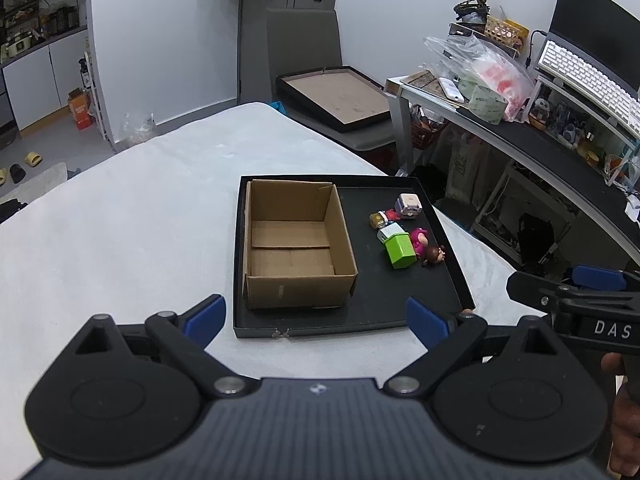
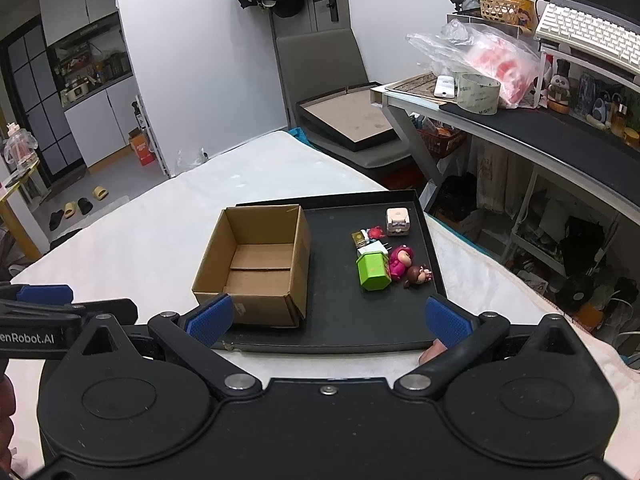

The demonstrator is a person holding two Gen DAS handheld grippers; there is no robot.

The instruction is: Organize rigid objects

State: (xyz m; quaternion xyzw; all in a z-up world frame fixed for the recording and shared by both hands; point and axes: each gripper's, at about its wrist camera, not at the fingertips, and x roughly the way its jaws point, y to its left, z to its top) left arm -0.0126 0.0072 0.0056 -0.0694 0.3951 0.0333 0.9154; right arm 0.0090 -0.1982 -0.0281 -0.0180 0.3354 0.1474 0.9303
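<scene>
Black tray [image 1: 360, 312] sits on the white bed [image 1: 120, 220], and we hold both grippers just short of its near edge. Our left gripper [image 1: 316, 320] has its jaws wide apart, gripping nothing; our right gripper [image 2: 328, 320] is the same. A cardboard box [image 2: 256, 264] fills the tray's left half. To its right lie a green block [image 2: 374, 272], a pink doll [image 2: 400, 262], a brown-haired figure [image 2: 418, 276] and a pale cube toy [image 2: 398, 222], close together.

Your left tongs [image 1: 314, 322] and right tongs [image 2: 328, 320] both gape wide, side by side, level, holding nothing.
</scene>
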